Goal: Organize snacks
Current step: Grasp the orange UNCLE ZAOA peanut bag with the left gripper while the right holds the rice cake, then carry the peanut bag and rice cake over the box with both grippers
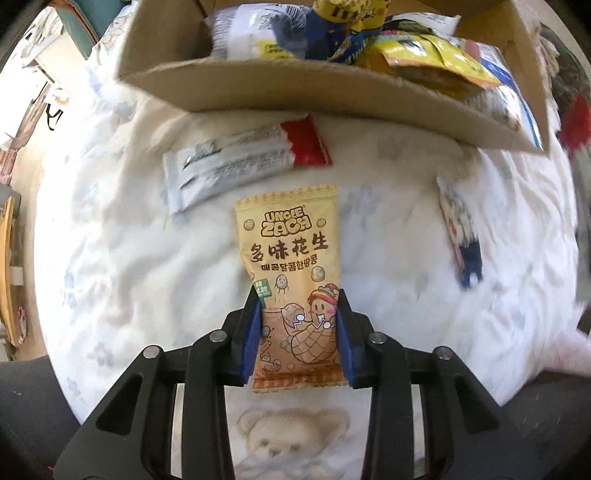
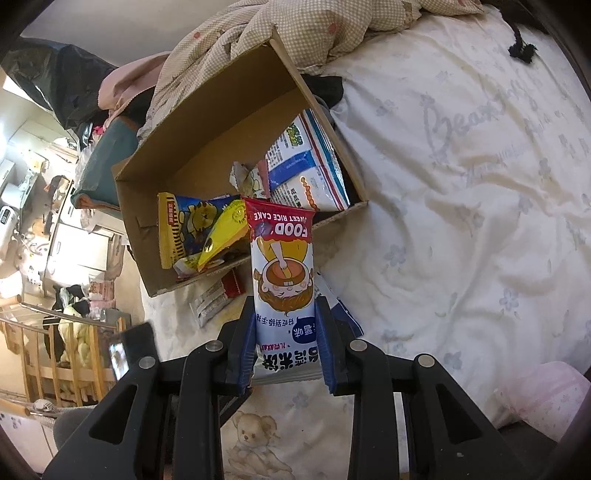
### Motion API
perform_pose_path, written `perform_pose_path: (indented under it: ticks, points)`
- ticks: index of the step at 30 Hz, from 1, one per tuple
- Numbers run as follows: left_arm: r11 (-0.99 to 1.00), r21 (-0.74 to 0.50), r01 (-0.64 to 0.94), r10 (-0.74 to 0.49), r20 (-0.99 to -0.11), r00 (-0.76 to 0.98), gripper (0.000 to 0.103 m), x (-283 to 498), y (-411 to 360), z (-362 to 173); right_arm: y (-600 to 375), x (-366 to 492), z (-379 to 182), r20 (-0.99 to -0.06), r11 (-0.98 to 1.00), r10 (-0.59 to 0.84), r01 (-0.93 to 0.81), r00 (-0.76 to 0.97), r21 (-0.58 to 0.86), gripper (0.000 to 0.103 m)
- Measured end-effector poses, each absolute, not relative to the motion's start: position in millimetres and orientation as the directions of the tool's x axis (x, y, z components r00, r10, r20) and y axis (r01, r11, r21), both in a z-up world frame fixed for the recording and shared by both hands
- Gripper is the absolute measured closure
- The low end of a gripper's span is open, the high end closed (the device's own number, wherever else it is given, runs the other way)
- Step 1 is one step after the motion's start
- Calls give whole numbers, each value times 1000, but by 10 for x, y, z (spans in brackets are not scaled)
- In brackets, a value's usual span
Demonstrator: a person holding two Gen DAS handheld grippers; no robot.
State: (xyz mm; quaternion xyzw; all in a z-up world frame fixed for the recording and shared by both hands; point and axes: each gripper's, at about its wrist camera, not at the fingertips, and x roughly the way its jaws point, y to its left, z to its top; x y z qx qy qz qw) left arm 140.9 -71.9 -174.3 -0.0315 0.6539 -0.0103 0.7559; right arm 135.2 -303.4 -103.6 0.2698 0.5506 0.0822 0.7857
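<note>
My left gripper (image 1: 300, 314) is shut on a tan Uncle Zach peanut packet (image 1: 291, 266) and holds it above the white bedsheet, short of the cardboard box (image 1: 295, 88). My right gripper (image 2: 284, 321) is shut on a white and red sweet rice cake packet (image 2: 282, 273), held up near the box's (image 2: 207, 122) near corner. The box holds several snack packets, yellow and blue ones among them (image 2: 199, 229). A white packet with a red end (image 1: 243, 158) lies on the sheet in front of the box; it also shows in the right wrist view (image 2: 216, 297).
A blue and white packet (image 1: 460, 229) lies on the sheet to the right in the left wrist view. A checked quilt (image 2: 314, 29) is bunched behind the box. A pink cloth (image 2: 546, 395) lies at the bed's near right. The bed edge and a wooden railing (image 2: 55, 347) are to the left.
</note>
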Motion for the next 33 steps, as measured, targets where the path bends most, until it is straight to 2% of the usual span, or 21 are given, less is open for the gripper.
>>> perform_pose_path:
  ticks: [9,15,19,25,33]
  points:
    - [999,-29,15,-32,-971,237,71,827,-556,-1342,-2971,1290,-1012,-828,856,413,148,380,495,72]
    - [997,-83,3,-78,-922,380,71,479,-366,-853,-2980,1192,-932,-802,840,452,115,391,530,72]
    - [999,-46,9,-44,-851,523,71,499,-374,-408,-2928,1114,-777,-770,840,469,52,433,541,72]
    - [999,-29,17,-34,-784,620,71,900,-296,48,-2908,1115,-542,-707,833,479,-14,521,554,72]
    - [999,-5,38,-28,-766,642,71,1429,-324,176,-2867,1431,-379,-674,843,467,-56,572,535,72]
